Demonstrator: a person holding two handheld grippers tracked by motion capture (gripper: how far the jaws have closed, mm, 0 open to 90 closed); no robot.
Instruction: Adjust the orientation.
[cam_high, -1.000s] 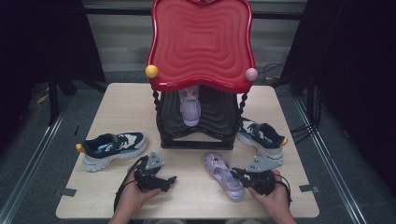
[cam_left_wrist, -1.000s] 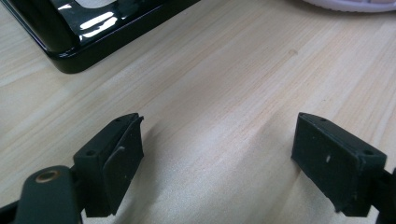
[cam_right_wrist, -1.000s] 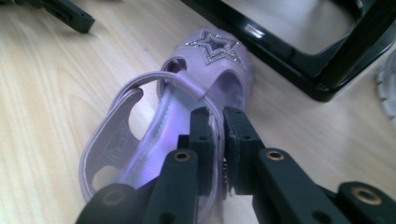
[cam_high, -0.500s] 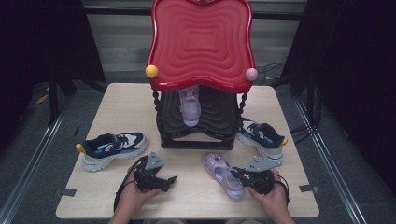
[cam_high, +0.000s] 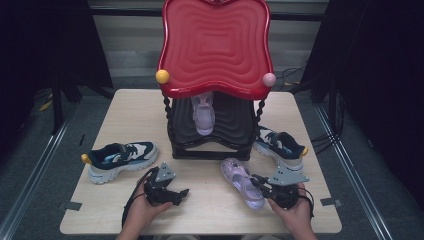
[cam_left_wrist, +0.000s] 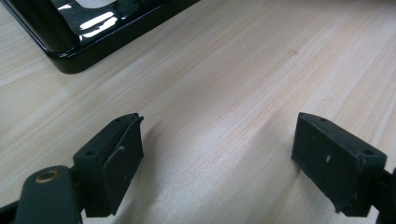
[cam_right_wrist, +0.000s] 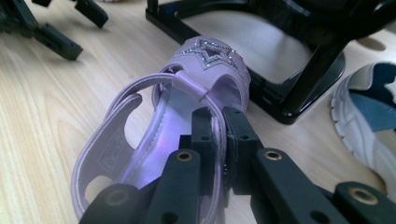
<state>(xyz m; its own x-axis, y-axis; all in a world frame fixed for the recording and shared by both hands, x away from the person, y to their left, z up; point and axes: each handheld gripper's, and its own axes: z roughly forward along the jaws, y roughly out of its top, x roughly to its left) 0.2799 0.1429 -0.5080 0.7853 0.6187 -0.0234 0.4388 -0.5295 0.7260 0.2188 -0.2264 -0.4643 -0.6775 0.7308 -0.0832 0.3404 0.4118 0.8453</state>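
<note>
A purple sandal with a glittery star on its toe band lies on the wooden table in front of the rack. My right gripper is shut on its side strap; in the right gripper view the two jaws pinch the thin strap between them. A matching purple sandal sits on the black shelf of the rack. To the left, my left gripper rests low over the table, open; in the left gripper view its jaws stand wide apart over bare wood.
A shoe rack with a red wavy top and a black base stands mid-table. A navy and white sneaker lies at the left, its mate at the right beside the rack. The left gripper also appears far off.
</note>
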